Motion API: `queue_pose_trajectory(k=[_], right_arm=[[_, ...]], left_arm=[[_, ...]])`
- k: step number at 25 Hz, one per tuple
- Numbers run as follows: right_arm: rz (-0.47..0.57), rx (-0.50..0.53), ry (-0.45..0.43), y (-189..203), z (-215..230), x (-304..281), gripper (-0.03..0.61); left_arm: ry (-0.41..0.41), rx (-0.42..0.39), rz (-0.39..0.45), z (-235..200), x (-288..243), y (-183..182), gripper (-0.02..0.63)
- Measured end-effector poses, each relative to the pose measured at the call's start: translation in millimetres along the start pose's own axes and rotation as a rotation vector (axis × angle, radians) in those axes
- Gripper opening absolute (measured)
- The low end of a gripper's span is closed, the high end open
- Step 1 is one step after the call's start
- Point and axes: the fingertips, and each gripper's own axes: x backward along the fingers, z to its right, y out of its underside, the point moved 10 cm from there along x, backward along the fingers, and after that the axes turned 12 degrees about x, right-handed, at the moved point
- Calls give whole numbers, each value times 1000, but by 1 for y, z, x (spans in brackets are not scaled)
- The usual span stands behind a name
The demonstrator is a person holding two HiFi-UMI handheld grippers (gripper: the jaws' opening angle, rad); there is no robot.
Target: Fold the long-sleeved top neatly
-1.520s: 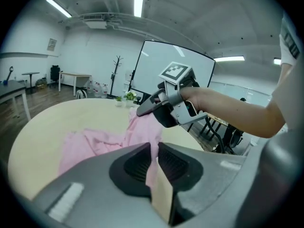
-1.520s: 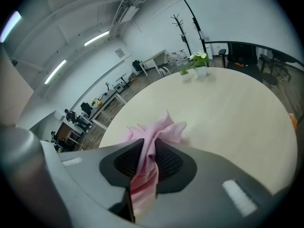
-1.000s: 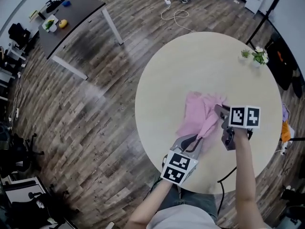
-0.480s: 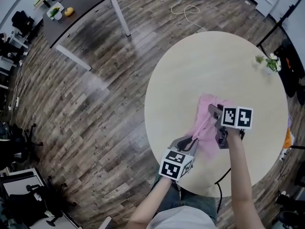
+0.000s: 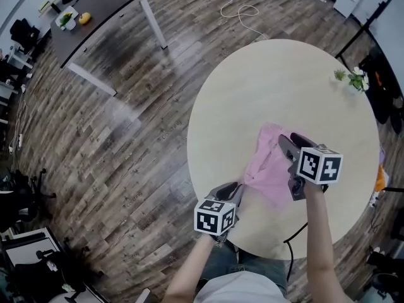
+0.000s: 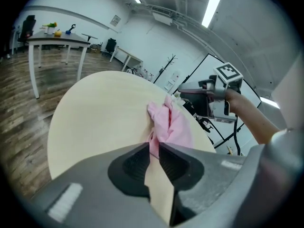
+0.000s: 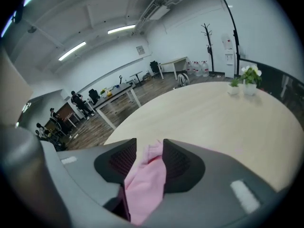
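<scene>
The pink long-sleeved top (image 5: 271,166) lies crumpled on the round beige table (image 5: 265,81), near its front edge. My left gripper (image 5: 237,187) is at the table's near-left rim, shut on a thin end of the top (image 6: 168,122) that stretches away from its jaws (image 6: 153,148). My right gripper (image 5: 287,142) hovers over the top's right part. Its jaws have just been opening, and a bunch of pink cloth (image 7: 145,179) still lies loosely between them (image 7: 149,148). The right gripper (image 6: 192,98) also shows in the left gripper view, beyond the cloth.
A small potted plant (image 5: 353,79) stands at the table's far right edge, also seen as the plant (image 7: 249,82) in the right gripper view. A dark desk (image 5: 95,17) and a white cable (image 5: 243,14) are on the wooden floor beyond. Dark stands crowd the right side.
My left gripper has pulled back and left to the table's near rim, drawing the cloth end out taut. The right gripper has shifted slightly nearer over the top.
</scene>
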Motion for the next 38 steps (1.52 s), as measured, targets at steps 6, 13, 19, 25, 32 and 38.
queue_pose_trajectory(k=[6, 13, 19, 25, 32, 38], right_arm=[[-52, 204, 97, 22, 10, 30, 26], [-32, 186, -11, 53, -8, 29, 26], [-104, 199, -32, 57, -24, -10, 26], [-203, 197, -13, 70, -28, -50, 26], [-202, 185, 20, 73, -32, -62, 28], [-185, 199, 14, 73, -33, -61, 26]], left_arm=[[-16, -55, 71, -1, 19, -25, 169], [125, -142, 79, 56, 0, -43, 164], [78, -176, -15, 63, -37, -36, 166], [-30, -113, -64, 31, -58, -31, 166], [-82, -79, -82, 11, -72, -24, 164], [-97, -102, -73, 13, -71, -26, 164]])
